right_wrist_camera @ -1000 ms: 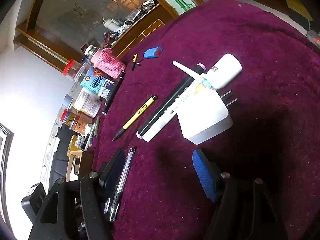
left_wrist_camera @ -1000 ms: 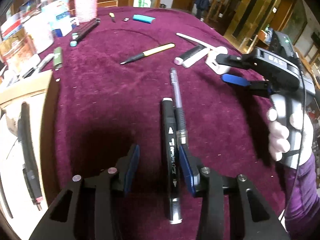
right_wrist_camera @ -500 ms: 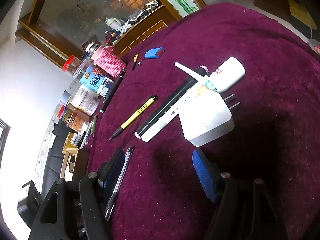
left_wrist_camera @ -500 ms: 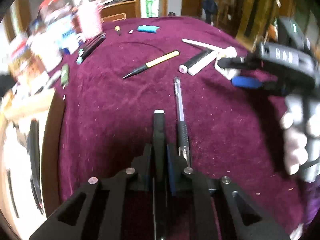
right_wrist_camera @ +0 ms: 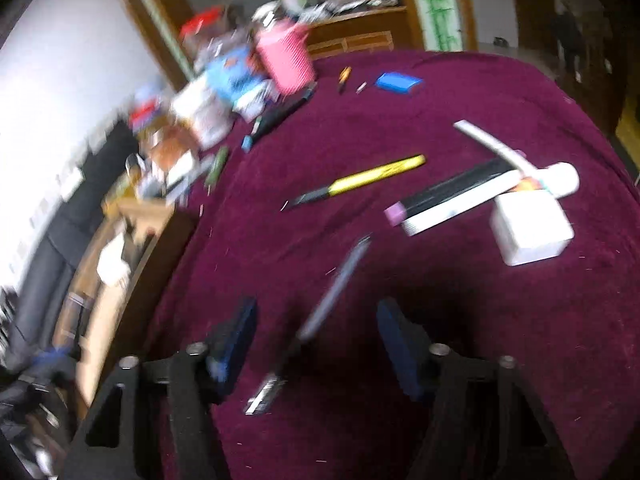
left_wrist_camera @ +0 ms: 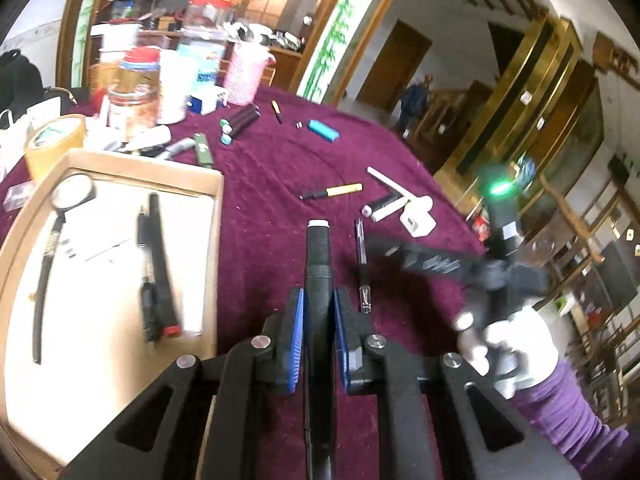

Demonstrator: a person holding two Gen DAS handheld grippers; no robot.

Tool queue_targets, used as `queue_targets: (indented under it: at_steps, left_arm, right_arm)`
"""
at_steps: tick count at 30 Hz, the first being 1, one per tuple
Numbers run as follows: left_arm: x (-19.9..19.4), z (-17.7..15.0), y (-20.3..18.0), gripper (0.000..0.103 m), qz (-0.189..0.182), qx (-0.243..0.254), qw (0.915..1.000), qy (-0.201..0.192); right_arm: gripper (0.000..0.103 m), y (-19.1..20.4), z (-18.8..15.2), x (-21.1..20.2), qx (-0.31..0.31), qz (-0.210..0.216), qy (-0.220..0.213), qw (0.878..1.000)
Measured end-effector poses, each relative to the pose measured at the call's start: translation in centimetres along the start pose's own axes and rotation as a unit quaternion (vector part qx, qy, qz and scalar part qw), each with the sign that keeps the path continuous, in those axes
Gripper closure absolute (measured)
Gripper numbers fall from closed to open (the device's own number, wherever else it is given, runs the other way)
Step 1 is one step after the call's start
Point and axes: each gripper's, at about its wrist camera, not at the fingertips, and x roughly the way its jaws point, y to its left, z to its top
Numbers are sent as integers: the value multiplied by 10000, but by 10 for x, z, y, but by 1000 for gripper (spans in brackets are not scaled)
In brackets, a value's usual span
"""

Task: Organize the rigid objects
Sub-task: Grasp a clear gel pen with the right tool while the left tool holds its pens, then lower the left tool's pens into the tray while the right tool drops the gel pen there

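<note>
The left gripper (left_wrist_camera: 318, 336) is clamped on a black marker (left_wrist_camera: 318, 256). Its blue pads (left_wrist_camera: 297, 336) press on both sides of the fat barrel. The marker points to 12 o'clock in the left view, and its white end cap is at the far tip. It looks lifted a little off the purple cloth (left_wrist_camera: 260, 208).

The marker is stiff, smooth plastic and surely light. It may slip, so a hold at the middle of the barrel, like this one, seems best.

The right gripper (right_wrist_camera: 314, 338) is closing its jaws, but they are not pressing on anything yet. A thin clear pen (right_wrist_camera: 332, 296) lies on the cloth between them, pointing to 1 o'clock in the right view. It is thin, hard and likely very light. It could roll away, so the pads should pinch its sides near the dark grip part.

At 9 o'clock in the left view is a cardboard box (left_wrist_camera: 218, 216) with a pale, flat floor. Some dark pens and a round magnifying glass (left_wrist_camera: 72, 196) lie inside. I think the marker should go there.

Farther away on the soft, fuzzy cloth are a yellow pen (right_wrist_camera: 372, 176), a white plug block (right_wrist_camera: 530, 228) and a blue lighter (right_wrist_camera: 398, 82). The right view is blurry.
</note>
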Motion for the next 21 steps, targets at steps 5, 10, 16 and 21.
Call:
queue_targets:
  at_steps: [5,10,16,21]
  left_arm:
    - [-36,-9,27,89,-1,-215,9993,-312]
    - [-67,-19,59,89,107,-551,9968,-573]
    - [-86,-32,96,89,275,-957,9930,-641]
    - [-84,-35,115,89,413,-1207,9905,-505]
  right_arm:
    - [71,26,-2,19,-235,-1050,39,9942]
    - [94,13,-9,8,142,-945,-114,9954]
    - [94,6,-20,-30,614,-221,-542,9964]
    - [94,23,-22,-55,697,359,-651,9948]
